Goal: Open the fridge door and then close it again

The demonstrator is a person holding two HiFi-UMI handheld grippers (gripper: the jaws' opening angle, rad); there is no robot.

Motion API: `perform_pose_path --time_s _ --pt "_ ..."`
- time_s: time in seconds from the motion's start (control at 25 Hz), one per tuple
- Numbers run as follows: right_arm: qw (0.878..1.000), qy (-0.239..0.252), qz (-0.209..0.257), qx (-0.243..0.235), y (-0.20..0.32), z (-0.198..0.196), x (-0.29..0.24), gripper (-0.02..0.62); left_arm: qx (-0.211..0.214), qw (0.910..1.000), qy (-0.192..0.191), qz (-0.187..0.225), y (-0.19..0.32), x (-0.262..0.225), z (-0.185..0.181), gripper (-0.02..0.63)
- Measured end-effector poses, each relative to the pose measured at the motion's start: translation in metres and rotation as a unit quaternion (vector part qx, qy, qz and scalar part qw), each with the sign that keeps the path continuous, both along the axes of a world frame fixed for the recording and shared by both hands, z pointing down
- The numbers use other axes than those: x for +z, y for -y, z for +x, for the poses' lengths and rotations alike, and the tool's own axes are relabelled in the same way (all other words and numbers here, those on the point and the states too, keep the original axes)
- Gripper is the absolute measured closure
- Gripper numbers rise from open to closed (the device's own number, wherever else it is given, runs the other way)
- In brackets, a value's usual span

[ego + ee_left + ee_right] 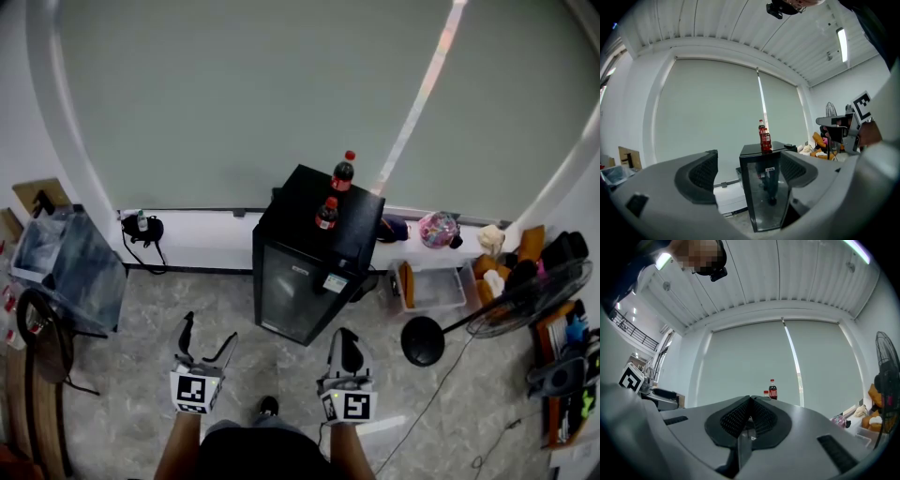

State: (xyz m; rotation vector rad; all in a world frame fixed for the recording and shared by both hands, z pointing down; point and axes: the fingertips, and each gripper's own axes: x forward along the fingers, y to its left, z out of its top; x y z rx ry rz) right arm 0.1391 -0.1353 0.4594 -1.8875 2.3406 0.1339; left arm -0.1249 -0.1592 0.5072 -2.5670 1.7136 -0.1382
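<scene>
A small black fridge (pixel 305 272) with a glass door stands against the far wall, its door closed. Two red-capped cola bottles (pixel 341 174) stand on its top. In the left gripper view the fridge (pixel 764 197) appears between the jaws, some way off, with the bottles (pixel 765 139) on top. My left gripper (pixel 206 345) is open, held in front of the fridge's left side. My right gripper (pixel 348 352) is shut with nothing in it, just short of the fridge's lower right corner. The right gripper view shows only the bottles (pixel 772 390) above the closed jaws.
A standing fan (pixel 525 302) with a round base is to the right of the fridge. A clear bin (pixel 433 289) and clutter sit along the window ledge on the right. A cart with a plastic-covered box (pixel 70 262) stands at the left.
</scene>
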Motion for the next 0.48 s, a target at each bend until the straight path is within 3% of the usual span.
perform_pose_path --time_s 0.48 --pt "1.000 0.001 -0.011 0.011 0.033 0.012 0.005 0.591 0.024 0.9992 0.007 -0.030 0.060 0.023 0.018 0.192"
